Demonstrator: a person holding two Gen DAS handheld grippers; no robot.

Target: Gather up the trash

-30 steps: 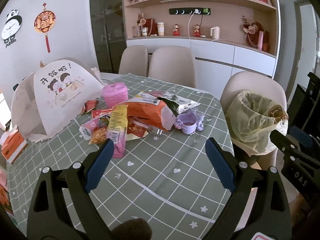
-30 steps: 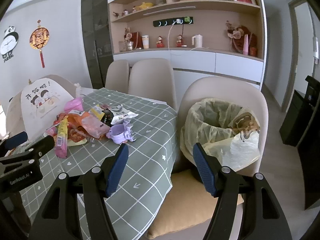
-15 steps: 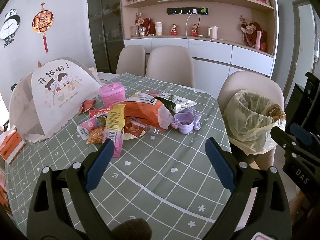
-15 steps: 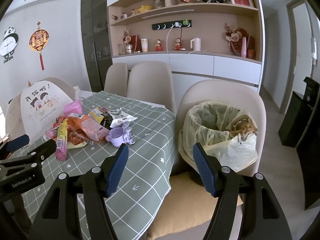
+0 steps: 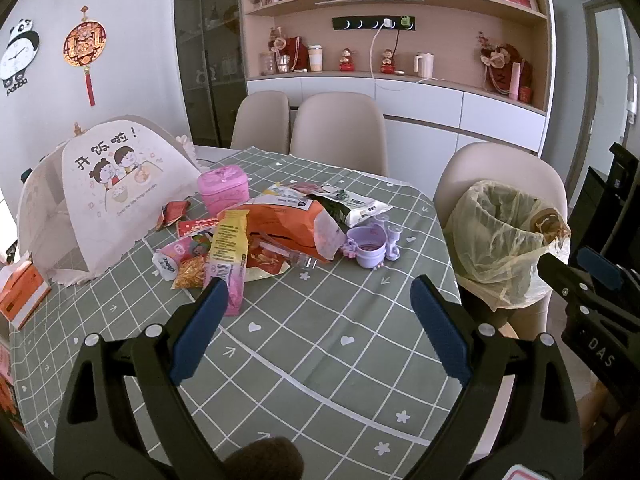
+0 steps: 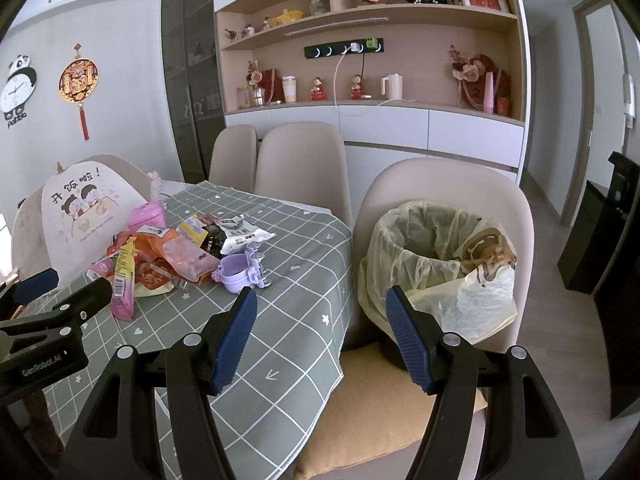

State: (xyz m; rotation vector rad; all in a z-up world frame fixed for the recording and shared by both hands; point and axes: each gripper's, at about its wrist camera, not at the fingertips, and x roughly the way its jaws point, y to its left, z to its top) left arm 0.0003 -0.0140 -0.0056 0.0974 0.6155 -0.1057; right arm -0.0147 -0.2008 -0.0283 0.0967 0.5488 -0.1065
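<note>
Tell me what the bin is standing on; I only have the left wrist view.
Observer: The bin stands on a yellow cushion that lies on the seat of the chair.
Operator: Is my right gripper holding anything?
Observer: No, the right gripper is open, with nothing between its fingers.

A heap of crumpled snack wrappers (image 5: 256,240) lies mid-table before me, an orange bag (image 5: 280,220) on top and a yellow-pink packet (image 5: 228,256) leaning at its near edge. My lined trash bin (image 6: 424,256) stands open on the chair.
</note>
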